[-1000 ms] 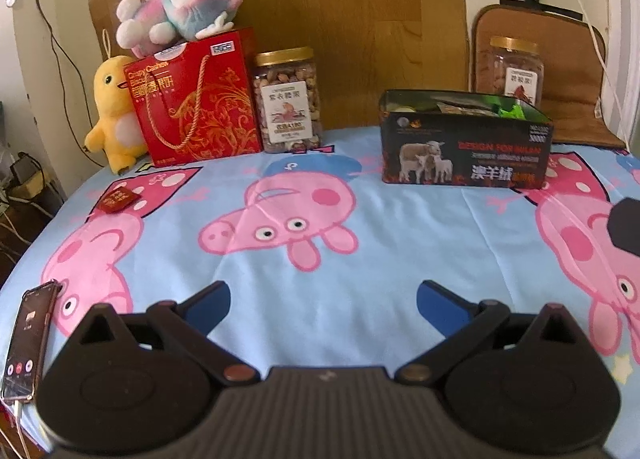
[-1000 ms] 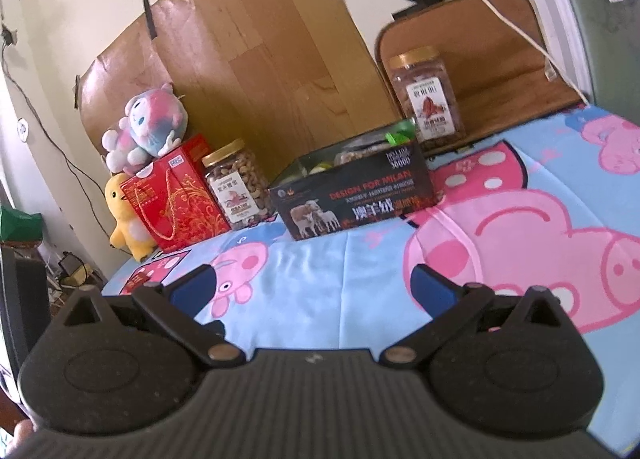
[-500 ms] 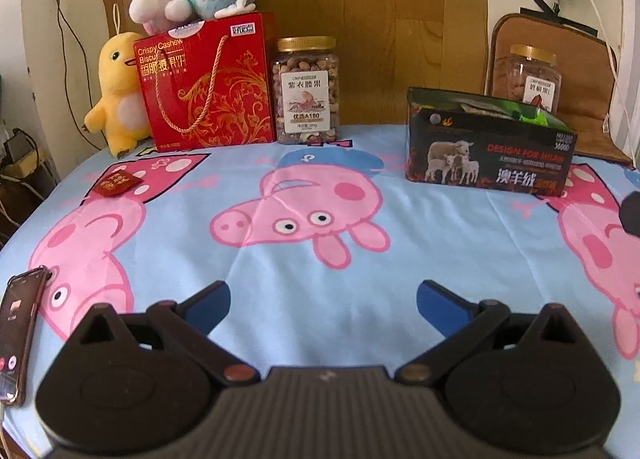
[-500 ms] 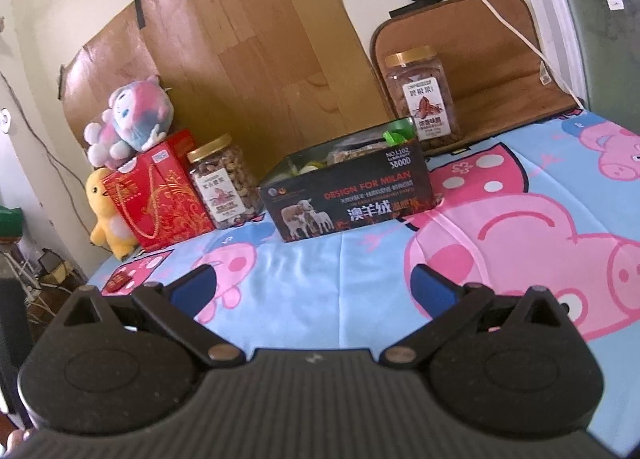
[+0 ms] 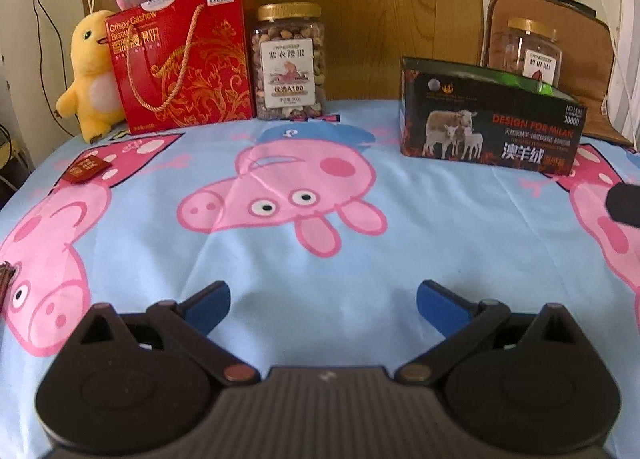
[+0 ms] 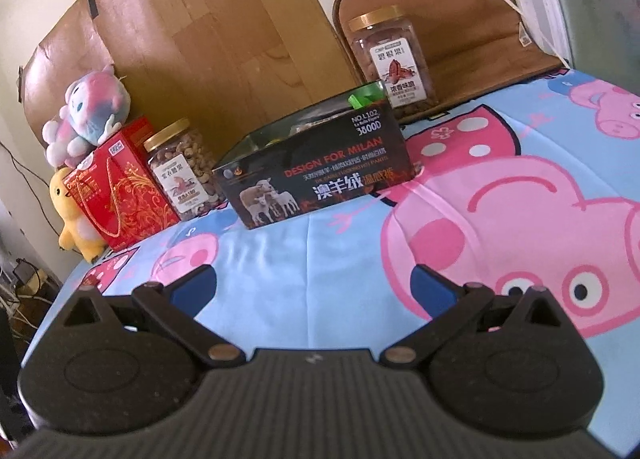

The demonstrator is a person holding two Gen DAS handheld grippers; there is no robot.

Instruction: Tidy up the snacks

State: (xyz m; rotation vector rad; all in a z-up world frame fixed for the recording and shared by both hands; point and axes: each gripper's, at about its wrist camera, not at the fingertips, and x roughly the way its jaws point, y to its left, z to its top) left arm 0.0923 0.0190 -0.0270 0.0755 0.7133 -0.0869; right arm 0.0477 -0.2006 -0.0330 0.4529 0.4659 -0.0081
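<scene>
Both grippers hover empty over the cartoon-pig cloth point(image 5: 320, 259) covering the bench, the left gripper point(image 5: 322, 301) and right gripper point(image 6: 314, 287) each spread wide. The dark open box point(image 5: 486, 127) sits toward the back; a nut jar point(image 5: 289, 63) stands just beside the red gift box point(image 5: 182, 59), and another jar point(image 6: 390, 59) stands behind the dark box.

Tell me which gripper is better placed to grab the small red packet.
Left, probably. The small red packet lies ahead-left of the open left gripper; the right gripper faces the black box.
</scene>
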